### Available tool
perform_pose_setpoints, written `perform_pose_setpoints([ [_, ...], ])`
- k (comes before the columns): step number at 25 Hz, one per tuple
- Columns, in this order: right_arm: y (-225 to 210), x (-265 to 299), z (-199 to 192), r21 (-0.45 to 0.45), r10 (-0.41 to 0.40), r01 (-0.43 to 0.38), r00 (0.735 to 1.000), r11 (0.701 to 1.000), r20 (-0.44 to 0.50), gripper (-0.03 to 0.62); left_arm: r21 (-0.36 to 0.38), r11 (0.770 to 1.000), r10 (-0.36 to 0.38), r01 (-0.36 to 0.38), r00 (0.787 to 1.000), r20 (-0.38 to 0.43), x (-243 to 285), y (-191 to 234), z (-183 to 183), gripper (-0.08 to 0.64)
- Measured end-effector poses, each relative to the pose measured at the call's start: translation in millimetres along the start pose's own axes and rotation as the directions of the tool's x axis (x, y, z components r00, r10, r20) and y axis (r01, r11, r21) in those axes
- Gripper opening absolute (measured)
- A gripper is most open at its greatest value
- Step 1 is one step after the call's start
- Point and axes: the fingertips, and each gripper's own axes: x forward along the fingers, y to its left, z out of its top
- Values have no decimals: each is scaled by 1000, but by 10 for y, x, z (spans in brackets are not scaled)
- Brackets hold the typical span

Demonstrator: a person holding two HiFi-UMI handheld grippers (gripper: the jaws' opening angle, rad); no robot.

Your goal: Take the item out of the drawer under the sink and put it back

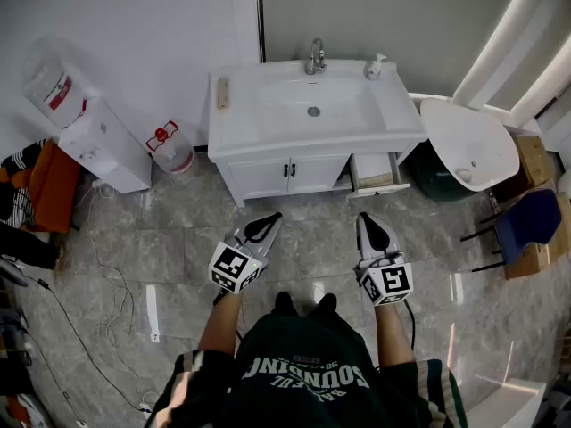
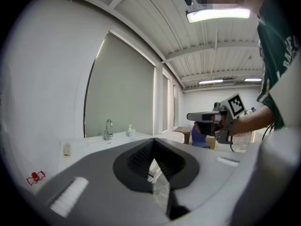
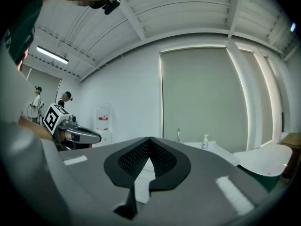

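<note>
The drawer (image 1: 376, 173) under the sink (image 1: 312, 105) stands pulled out at the right end of the white cabinet (image 1: 268, 175) — a shallow white box with a tan floor. Its contents cannot be made out from above.

White sink (image 1: 268, 96) — grey marbled floor (image 1: 178, 257)

The right tool (image 3: 149, 139), jaws together and empty, faces the sink (image 3: 211, 148).

Person's green shirt (image 1: 303, 368) has white print, upside down in head view: approx. "…OUNDING", rest illegible. Left gripper view shows "BA…" on it. Red/white label on water-dispenser bottle (image 1: 53, 83) too small to read.
</note>
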Motion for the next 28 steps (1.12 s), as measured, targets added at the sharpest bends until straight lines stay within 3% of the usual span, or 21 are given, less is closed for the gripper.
perform_pose_setpoints([
  [9, 79, 11, -61, 13, 13, -13, 1000, 1000, -28, 2, -10, 1000, -17, 17, 1000, 4, -15, -11, -21, 49],
  [28, -49, 13, -254, 49, -56, 59, 997, 997, -61, 2, -6, 996, -85, 85, 996, 6, 178, 129, -62, 49],
])
